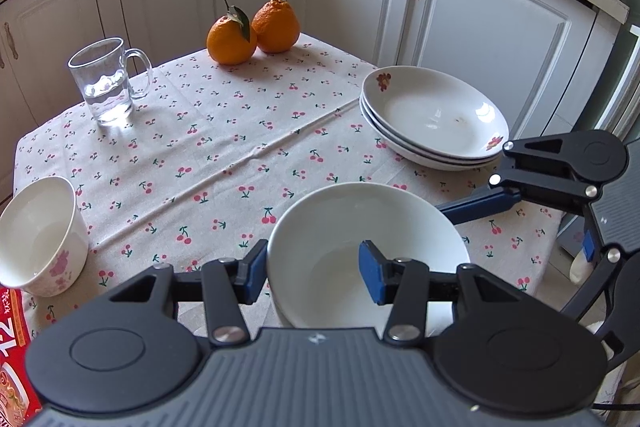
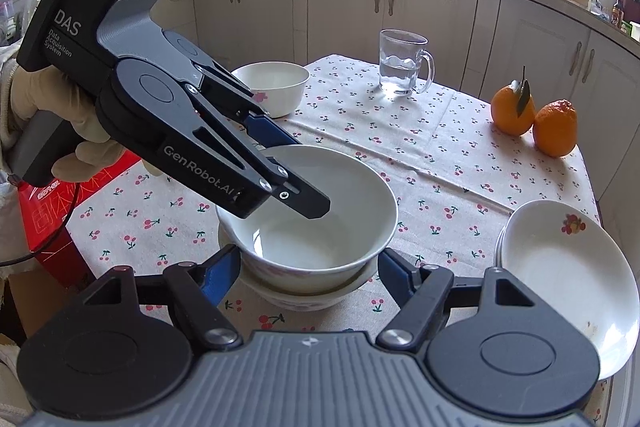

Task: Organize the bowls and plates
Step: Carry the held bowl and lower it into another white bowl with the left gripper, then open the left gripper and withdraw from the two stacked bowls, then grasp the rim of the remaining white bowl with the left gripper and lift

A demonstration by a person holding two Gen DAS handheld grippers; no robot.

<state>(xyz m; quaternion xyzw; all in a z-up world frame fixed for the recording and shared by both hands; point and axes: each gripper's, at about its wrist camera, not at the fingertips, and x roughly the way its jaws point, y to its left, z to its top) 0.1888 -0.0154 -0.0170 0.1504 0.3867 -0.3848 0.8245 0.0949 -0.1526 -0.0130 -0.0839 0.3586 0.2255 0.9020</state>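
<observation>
Two wrist fisheyes, close over one tabletop (image 1: 224,147)

The left view looks along its tongs toward the cabinets; the right view faces the window side from the opposite edge. Both share the stacked bowls (image 2: 312,227), plate stack (image 1: 434,117), mug (image 2: 402,65) and oranges (image 1: 252,33).

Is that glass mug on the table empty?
No, the glass mug has clear water in its lower part, with the waterline showing through the side.

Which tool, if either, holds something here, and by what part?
The left tool straddles the rim of the top bowl, one finger inside and one outside; whether it pinches the rim cannot be told. The right tool is open around the bowl stack, holding nothing.
</observation>
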